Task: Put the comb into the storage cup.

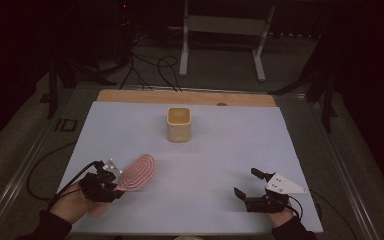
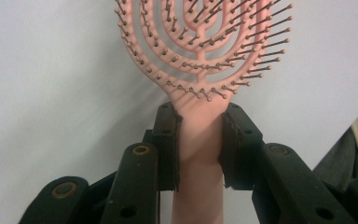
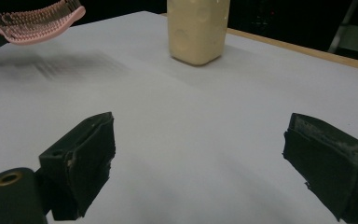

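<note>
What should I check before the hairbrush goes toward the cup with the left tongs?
1. Left tongs clamped on the hairbrush handle: ok.
2. Hairbrush lifted off the white table, shadow beneath it in the right gripper view: ok.
3. Cup upright, mouth open: ok.
4. Table between hairbrush and cup bare: ok.
5. Right tongs open, holding nothing, off to the side: ok.
6. Cup's inside free: cannot tell.

- We get a dim high view: surroundings near black, only the table (image 1: 205,150) sheet lit.
- We see the hairbrush (image 3: 39,21) throwing a soft, smeared shadow.
- Gripper views brighter, slightly soft.
</note>
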`<state>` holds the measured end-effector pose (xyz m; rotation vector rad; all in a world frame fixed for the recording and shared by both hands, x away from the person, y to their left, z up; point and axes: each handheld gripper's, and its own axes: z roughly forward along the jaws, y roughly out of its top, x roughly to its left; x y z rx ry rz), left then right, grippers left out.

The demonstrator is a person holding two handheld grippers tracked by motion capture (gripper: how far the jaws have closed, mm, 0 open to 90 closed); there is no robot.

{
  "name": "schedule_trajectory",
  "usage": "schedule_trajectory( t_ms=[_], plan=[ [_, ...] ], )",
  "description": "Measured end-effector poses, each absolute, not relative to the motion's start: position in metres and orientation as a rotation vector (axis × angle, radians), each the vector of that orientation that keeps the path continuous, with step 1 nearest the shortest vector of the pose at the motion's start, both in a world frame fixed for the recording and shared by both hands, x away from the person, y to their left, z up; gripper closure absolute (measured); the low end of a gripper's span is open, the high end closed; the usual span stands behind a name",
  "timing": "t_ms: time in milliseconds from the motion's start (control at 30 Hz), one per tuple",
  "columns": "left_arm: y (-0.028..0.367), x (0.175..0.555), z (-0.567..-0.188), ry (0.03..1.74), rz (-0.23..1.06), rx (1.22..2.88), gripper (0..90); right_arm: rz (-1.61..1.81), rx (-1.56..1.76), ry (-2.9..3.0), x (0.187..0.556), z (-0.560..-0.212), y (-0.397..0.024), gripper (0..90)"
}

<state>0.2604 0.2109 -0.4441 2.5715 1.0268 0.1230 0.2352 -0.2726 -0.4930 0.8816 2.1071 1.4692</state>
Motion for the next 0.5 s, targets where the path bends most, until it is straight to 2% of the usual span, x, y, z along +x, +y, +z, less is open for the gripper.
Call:
schedule_trajectory(
  t_ms=[500],
  plan=[
    [0.191, 0.267, -0.433, 0.954, 0.164, 2.504, 71.1, 1.47, 0.879, 2.108, 0.235, -0.493, -0.272, 8.8]
  ],
)
